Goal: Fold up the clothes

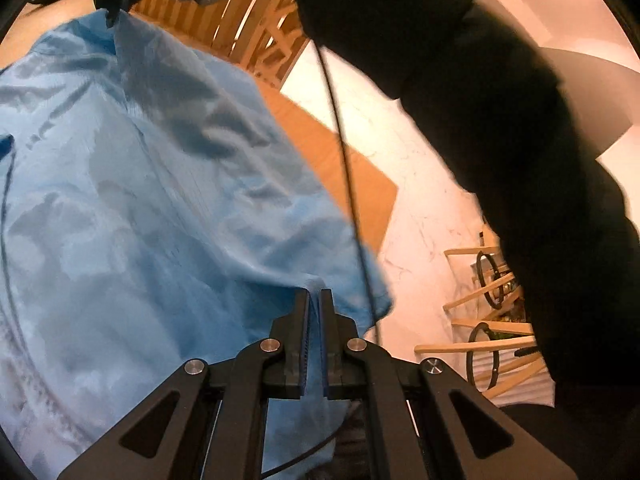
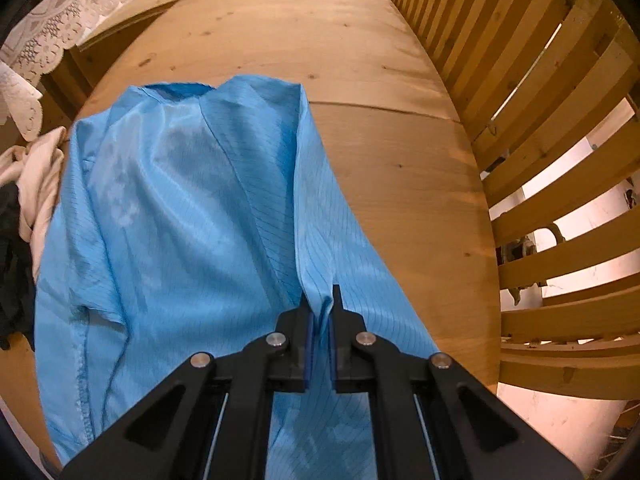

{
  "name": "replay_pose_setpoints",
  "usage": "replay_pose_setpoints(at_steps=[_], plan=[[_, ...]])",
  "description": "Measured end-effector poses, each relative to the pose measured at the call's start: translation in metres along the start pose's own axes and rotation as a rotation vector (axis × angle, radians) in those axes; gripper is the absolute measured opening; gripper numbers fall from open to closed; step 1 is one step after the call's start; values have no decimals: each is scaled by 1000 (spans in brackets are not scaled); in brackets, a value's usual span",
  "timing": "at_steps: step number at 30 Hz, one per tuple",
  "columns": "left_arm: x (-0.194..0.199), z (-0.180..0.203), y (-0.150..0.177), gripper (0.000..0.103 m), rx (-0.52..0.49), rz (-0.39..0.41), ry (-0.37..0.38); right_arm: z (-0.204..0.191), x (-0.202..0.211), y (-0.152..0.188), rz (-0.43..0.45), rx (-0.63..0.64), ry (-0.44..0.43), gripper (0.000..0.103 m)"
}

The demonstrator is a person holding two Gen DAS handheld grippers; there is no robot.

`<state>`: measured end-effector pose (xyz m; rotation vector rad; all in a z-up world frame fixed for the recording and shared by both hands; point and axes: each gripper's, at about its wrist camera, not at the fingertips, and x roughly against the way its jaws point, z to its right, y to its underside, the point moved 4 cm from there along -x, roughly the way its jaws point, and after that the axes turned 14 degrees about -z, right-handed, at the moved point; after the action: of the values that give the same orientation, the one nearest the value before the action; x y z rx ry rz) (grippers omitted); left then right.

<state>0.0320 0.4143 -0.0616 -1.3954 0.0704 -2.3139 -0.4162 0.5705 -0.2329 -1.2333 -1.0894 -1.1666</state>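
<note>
A shiny light-blue garment lies spread on the wooden table, its collar end toward the far side. My right gripper is shut on a pinched fold of this blue garment at its near right edge. In the left wrist view the same blue garment hangs lifted and stretched, and my left gripper is shut on its edge. The right gripper shows small at the top left of that view, pinching the far corner of the cloth.
A wooden slatted railing runs along the table's right side. A cream cloth and a dark garment lie at the table's left edge. A person's black sleeve fills the right of the left view, above white floor.
</note>
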Motion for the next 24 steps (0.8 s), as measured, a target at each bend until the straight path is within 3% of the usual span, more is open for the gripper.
replay_pose_setpoints(at_steps=[4,7,9,14,18,20,24], plan=[[33,11,11,2,-23,49,2,-1,26,-3,48,12,-18,5],[39,15,19,2,-43,64,-44,-9,38,-5,65,21,-33,5],[30,11,26,2,-13,32,6,-19,32,-3,47,31,-41,5],[-5,-4,38,3,41,-58,25,-51,-5,3,-27,88,-24,5],[-19,-21,24,23,134,-76,41,-59,-23,5,-54,97,-11,5],[-15,-29,15,41,207,-71,65,-57,-25,6,-56,95,-2,5],[-8,-32,3,50,281,-58,94,-54,-24,8,-55,93,8,5]])
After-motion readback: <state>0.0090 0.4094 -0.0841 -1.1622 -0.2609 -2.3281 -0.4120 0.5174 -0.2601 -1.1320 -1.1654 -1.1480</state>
